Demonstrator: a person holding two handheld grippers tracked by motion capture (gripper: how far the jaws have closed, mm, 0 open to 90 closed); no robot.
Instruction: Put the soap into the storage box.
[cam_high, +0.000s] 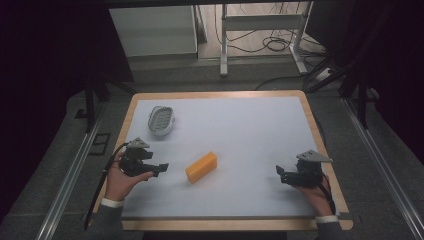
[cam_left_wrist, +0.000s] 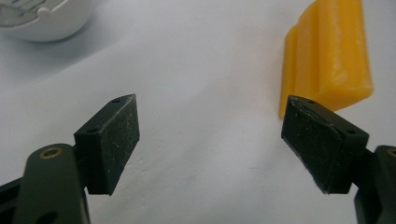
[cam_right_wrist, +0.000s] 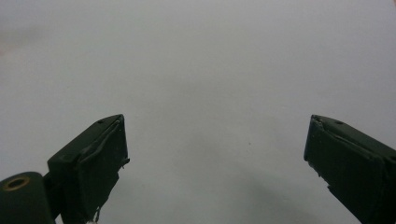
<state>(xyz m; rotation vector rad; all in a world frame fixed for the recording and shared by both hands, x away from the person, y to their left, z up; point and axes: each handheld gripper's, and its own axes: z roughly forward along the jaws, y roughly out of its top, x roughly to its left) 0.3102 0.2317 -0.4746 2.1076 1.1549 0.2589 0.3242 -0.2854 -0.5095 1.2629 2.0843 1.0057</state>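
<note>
1. A white soap dish (cam_high: 161, 120) is sitting at the far left of the table (cam_high: 260, 130), well apart from both grippers.
2. The left gripper (cam_high: 159, 169) is resting near the left edge, its jaws spreading wide and gripping nothing.
3. The yellow block (cam_high: 201, 166) is lying flat just beside that gripper, toward the table's middle, untouched.
4. The right gripper (cam_high: 280, 174) is sitting near the right edge, jaws gaping wide over bare surface.

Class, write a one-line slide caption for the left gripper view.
Open left hand-held gripper over the white table, yellow soap bar ahead by one jaw, white soap dish beyond.
</note>
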